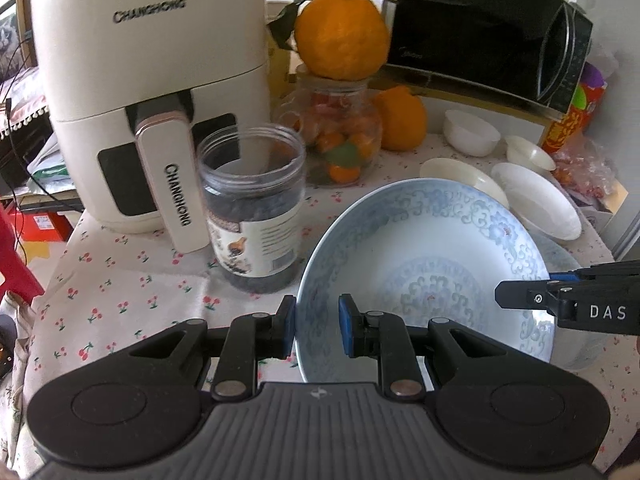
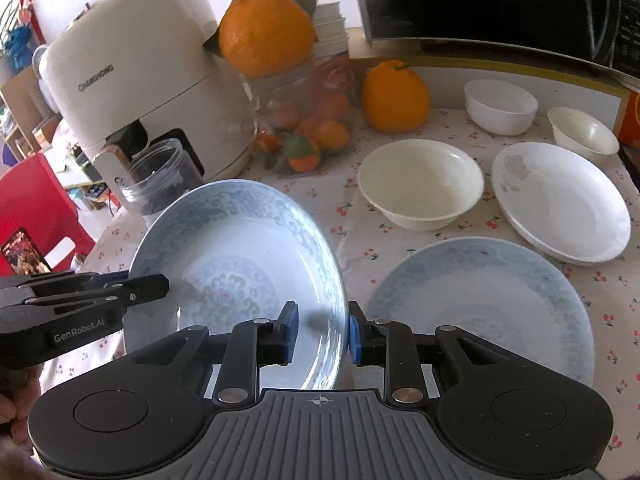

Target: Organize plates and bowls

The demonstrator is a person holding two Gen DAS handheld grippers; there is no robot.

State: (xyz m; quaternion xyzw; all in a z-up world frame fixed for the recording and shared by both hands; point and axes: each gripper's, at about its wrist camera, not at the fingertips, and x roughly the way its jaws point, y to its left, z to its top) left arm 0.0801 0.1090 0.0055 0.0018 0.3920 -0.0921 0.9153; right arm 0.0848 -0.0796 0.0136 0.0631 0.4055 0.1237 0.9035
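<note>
Right wrist: both hand-held grippers, right (image 2: pixel 321 332) and left (image 1: pixel 316 330), straddle blue plate (image 2: pixel 240 256) rims, apparently pinching; second blue plate (image 2: pixel 480 312), bowls (image 2: pixel 420 188) unstacked on desk (image 2: pixel 352 240).

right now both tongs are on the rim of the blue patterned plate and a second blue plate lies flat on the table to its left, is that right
Not quite: the second blue plate lies to the right of the held blue patterned plate, as the right wrist view shows. The left tongs and right tongs do each straddle its rim.
</note>
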